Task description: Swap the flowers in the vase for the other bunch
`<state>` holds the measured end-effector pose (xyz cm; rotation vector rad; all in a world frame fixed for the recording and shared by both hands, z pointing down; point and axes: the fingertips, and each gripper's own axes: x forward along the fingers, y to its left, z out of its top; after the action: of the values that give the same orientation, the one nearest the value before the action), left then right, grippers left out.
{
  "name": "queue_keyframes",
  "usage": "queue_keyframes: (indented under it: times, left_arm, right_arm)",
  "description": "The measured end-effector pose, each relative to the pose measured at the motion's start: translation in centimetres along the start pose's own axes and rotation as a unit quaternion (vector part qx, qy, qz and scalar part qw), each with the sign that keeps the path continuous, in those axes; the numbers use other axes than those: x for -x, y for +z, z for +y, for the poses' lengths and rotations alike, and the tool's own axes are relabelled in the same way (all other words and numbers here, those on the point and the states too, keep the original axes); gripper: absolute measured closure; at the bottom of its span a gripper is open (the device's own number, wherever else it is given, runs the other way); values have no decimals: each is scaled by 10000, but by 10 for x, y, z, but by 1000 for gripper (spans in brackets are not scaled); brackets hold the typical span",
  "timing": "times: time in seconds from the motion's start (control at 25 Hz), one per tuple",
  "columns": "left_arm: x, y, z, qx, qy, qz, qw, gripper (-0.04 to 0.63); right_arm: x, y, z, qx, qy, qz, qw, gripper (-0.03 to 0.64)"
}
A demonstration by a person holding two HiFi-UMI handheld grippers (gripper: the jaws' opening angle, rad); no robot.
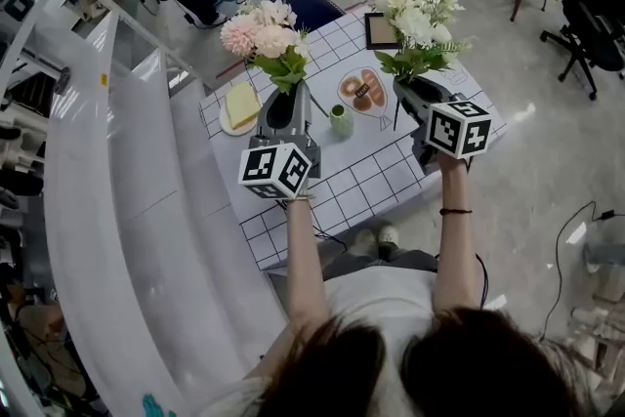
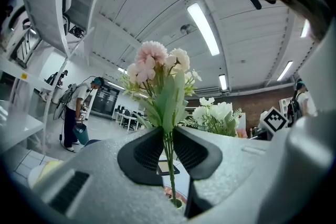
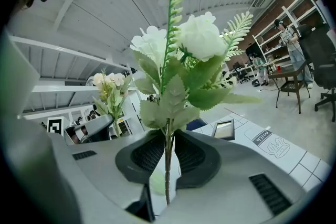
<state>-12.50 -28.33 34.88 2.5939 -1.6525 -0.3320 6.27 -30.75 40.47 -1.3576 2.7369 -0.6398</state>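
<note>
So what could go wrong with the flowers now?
Each gripper pinches only a thin stem: the left hand-held gripper holds the pink bunch, the right hand-held gripper the white bunch, so a top-heavy bunch might swivel or slip. The small green vase looks light; a stem missing its mouth could knock it over.

Lab hall; shelving racks [image 3: 310, 8]; office chair [image 1: 598, 10].

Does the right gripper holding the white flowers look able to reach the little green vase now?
Probably yes: the small green vase stands on the checked-cloth table near the right gripper, with nothing between them.
</note>
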Motion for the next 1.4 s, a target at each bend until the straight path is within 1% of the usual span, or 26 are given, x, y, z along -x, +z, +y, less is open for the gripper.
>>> queue_keyframes:
  times: [0.4,0.6,0.96,1.12,1.4]
  left_arm:
    - [14,3,0,-100,208,111,9997,531]
    - [21,4,1,-53,314,107,9994,529]
    - [33,5,12,-50,489,86,9988,531]
    - [48,9,22,-8,525,54,9986,532]
    - [54,8,26,-20,651,61,9979,541]
  right_arm:
    - [-8,-3,9,-66,250,92,9996,558]
    - [-6,-3,10,-72,319,145,9994,558]
    - [-6,-4,1,-142,238,123,9995,558]
    - [-6,-6,12,-161,189,99,9996,558]
    - [-6,-6,14,-148,244,124,9995,558]
